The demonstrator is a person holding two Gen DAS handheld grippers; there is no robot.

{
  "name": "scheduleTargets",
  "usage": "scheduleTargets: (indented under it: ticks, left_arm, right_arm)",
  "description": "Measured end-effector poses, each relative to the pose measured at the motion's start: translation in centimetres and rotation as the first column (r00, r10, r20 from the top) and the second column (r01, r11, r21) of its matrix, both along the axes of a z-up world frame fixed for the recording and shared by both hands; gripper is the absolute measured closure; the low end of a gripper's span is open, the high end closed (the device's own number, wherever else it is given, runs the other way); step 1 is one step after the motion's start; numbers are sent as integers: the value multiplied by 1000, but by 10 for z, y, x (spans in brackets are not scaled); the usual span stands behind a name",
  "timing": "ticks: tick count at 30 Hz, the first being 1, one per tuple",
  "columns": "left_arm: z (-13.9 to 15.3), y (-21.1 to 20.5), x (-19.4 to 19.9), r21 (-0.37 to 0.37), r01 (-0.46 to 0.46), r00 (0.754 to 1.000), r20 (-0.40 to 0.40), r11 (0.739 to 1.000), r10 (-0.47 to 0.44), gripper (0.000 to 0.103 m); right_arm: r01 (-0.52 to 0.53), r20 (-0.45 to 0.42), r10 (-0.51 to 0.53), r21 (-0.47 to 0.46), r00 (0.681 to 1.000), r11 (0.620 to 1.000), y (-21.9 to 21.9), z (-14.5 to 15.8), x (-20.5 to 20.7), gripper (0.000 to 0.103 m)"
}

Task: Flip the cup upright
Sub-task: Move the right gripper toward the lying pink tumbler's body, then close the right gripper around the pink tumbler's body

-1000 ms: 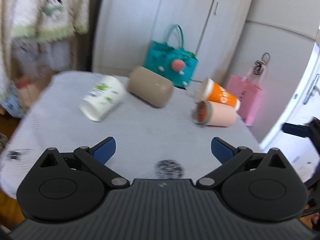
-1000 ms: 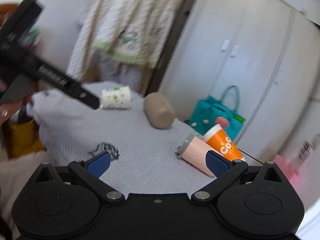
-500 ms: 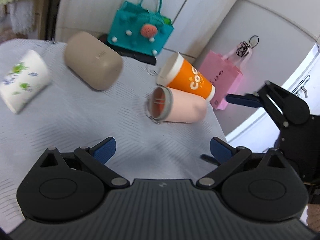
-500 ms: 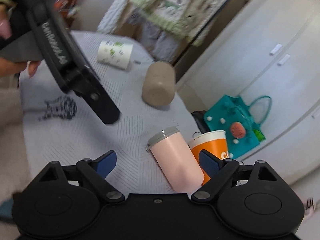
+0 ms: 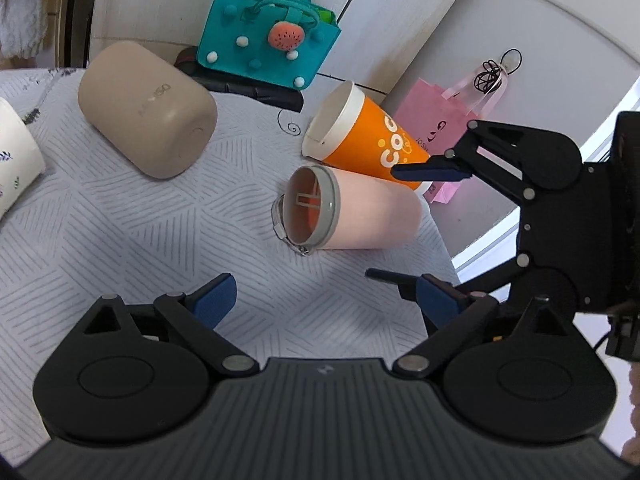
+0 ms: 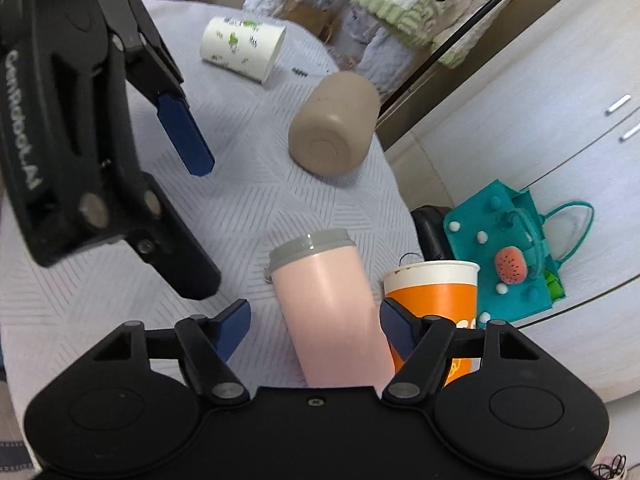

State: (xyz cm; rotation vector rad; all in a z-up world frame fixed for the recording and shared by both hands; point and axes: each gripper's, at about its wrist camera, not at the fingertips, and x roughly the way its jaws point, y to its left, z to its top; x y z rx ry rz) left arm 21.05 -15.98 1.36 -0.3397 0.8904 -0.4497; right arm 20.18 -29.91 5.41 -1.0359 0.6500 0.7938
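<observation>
The step in hand looks like the approach before the grasp: the right gripper point(image 6: 314, 330) has its blue-padded jaws spread wide on either side of the base end of the pink cylindrical tumbler with a grey rim point(image 6: 328, 312), which lies on its side near the right edge of the bench point(image 6: 248, 200), a round top under a pale grey patterned cloth. One jaw sits just beside the tumbler's right flank, squeezed between it and the orange paper cup with a white rim point(image 6: 436, 292); the other stands off to the left with a clear gap, so nothing is clamped yet. The next move, as I judge it, calls for closing on the pink body without catching the orange cup, which lies touching or nearly touching it, then swinging the grey rim upward so the tumbler stands on its base. The left gripper point(image 5: 324, 300) hovers over the cloth with its jaws apart and empty, facing the tumbler's open mouth point(image 5: 310, 208) from a short way off. Farther across the bench lie a beige rounded plastic cup point(image 6: 334, 136) on its side and, beyond it towards the far edge, a white paper cup with green print point(image 6: 242, 48), also tipped over.
</observation>
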Motion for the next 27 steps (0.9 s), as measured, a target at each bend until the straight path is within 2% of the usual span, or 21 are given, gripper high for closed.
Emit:
scheduleTargets:
  ticks: [3,5,10,27]
  left_arm:
    - [-5,2,6,-4,0,1000,-13,1000,0,5]
    - [-6,3,7,-3,-1,1000,-15,1000,1,5]
    - [-7,4,9,10,9,1000,-16,1000,-9,5]
    - [-10,16,2,17,-23,1000,12,1000,23,5]
  right_arm:
    - [-29,-15,28,-25,999,999,2,-3,8,29]
    - [-41,-45,41,-8,998,999,3,-3,13,29]
    - [-52,-46,52,6,998,999,3,-6,18,29]
    - [-76,-34,74,-64,997,995,14,-21,35,29]
